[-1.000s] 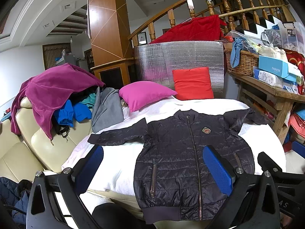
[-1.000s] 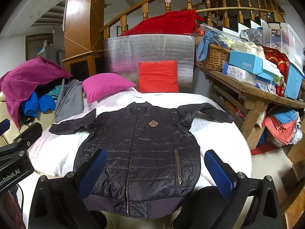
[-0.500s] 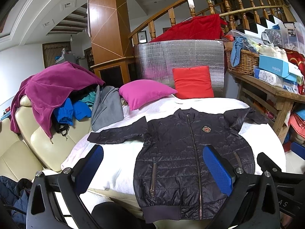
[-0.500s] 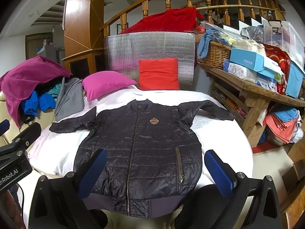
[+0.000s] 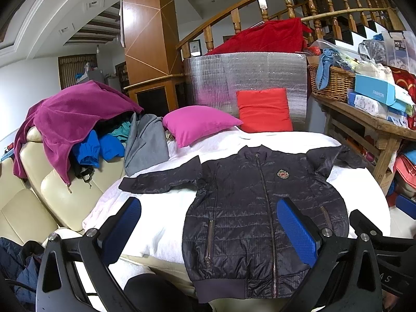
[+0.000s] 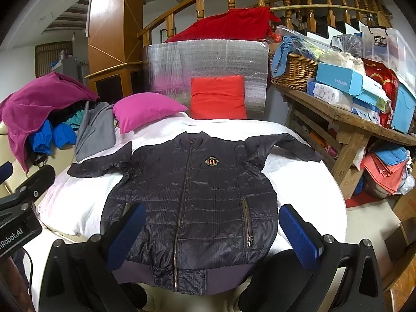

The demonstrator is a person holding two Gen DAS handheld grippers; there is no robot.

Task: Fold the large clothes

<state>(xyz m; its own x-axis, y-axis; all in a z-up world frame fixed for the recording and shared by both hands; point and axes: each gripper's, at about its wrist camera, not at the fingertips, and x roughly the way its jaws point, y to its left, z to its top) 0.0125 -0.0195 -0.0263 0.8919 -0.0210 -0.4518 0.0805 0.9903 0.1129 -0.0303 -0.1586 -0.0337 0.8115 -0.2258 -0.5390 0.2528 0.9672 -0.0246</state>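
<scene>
A dark navy quilted jacket (image 5: 262,208) lies flat, front up and zipped, on a white padded surface (image 5: 156,215); both sleeves are spread out to the sides. It also shows in the right wrist view (image 6: 192,197). My left gripper (image 5: 208,228) is open and empty, held above the jacket's left hem side. My right gripper (image 6: 210,231) is open and empty, above the jacket's lower hem. The left gripper's body (image 6: 23,208) shows at the left edge of the right wrist view.
A magenta pillow (image 5: 197,123) and a red pillow (image 5: 264,110) lie at the back. A pile of clothes (image 5: 78,119) covers the cream sofa (image 5: 39,202) on the left. A wooden table (image 6: 351,122) with boxes and a basket (image 6: 293,71) stands on the right.
Both grippers have drifted very slightly; the jacket sits a touch lower in the right wrist view. Nothing was gripped or released.
</scene>
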